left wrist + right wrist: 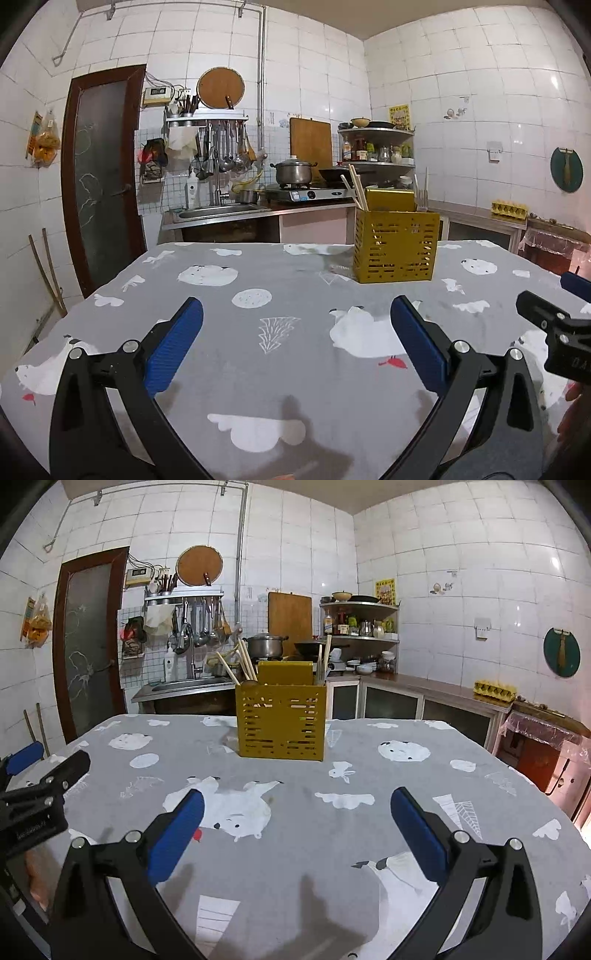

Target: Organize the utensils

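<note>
A yellow slotted utensil holder stands upright on the far part of the table; it also shows in the right wrist view. Wooden chopsticks lean out of its left compartment, and forks stand in its right compartment. My left gripper is open and empty, above the cloth, well short of the holder. My right gripper is open and empty, facing the holder from the near side. Each gripper shows at the edge of the other's view.
The table carries a grey cloth with white animal prints. Behind it are a sink counter, a stove with a pot, corner shelves and a side counter with an egg tray. A door stands at the left.
</note>
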Action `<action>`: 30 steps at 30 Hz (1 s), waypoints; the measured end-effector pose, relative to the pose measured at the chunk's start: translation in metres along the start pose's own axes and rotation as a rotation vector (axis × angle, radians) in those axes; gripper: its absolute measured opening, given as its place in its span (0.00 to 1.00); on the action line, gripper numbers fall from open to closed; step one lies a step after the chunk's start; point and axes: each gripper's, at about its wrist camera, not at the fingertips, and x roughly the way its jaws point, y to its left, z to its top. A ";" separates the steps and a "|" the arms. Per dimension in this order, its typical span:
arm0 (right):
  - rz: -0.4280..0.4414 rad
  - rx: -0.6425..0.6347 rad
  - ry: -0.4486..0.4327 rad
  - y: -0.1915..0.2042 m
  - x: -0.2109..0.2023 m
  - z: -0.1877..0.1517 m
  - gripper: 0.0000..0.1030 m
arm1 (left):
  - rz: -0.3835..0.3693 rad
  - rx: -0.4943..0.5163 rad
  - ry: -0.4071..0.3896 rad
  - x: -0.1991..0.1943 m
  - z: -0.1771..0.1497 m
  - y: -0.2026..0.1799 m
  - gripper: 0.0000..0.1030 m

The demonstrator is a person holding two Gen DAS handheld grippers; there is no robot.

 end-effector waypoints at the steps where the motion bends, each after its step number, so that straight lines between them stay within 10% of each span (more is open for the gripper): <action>1: -0.003 0.000 0.001 0.000 0.000 -0.002 0.96 | 0.000 0.000 -0.003 -0.001 0.000 0.000 0.95; 30: -0.017 0.021 -0.077 -0.006 -0.016 -0.006 0.96 | 0.016 0.007 -0.087 -0.018 0.000 -0.003 0.95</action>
